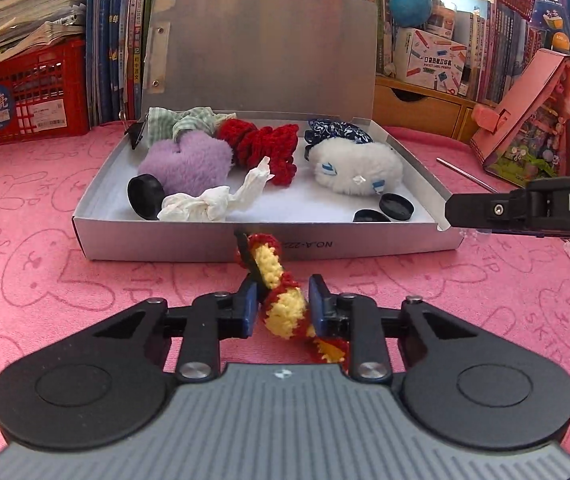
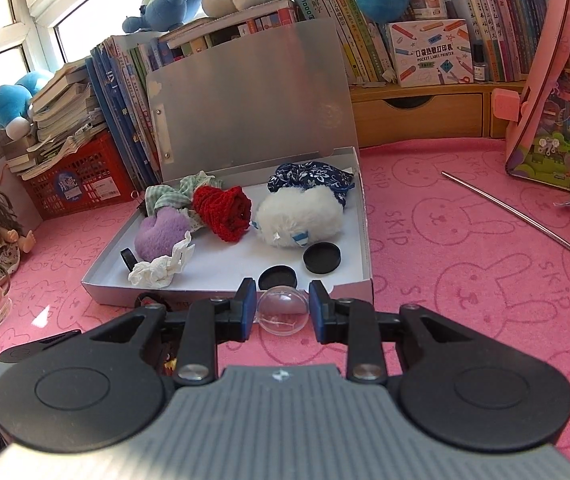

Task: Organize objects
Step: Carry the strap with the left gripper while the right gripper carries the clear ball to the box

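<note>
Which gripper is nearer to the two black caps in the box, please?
Right. The right gripper sits just outside the box wall beside the black caps; the left gripper is farther back, near the middle of the wall.

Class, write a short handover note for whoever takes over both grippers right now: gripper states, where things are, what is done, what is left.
Left gripper: shut on the red-and-yellow crochet piece, just in front of the open box.
Right gripper: shut on a clear dome, at the box's front right corner.
Done: purple plush, red crochet, white plush, tissue and black caps lie in the box.
Left: put both held things in.
</note>
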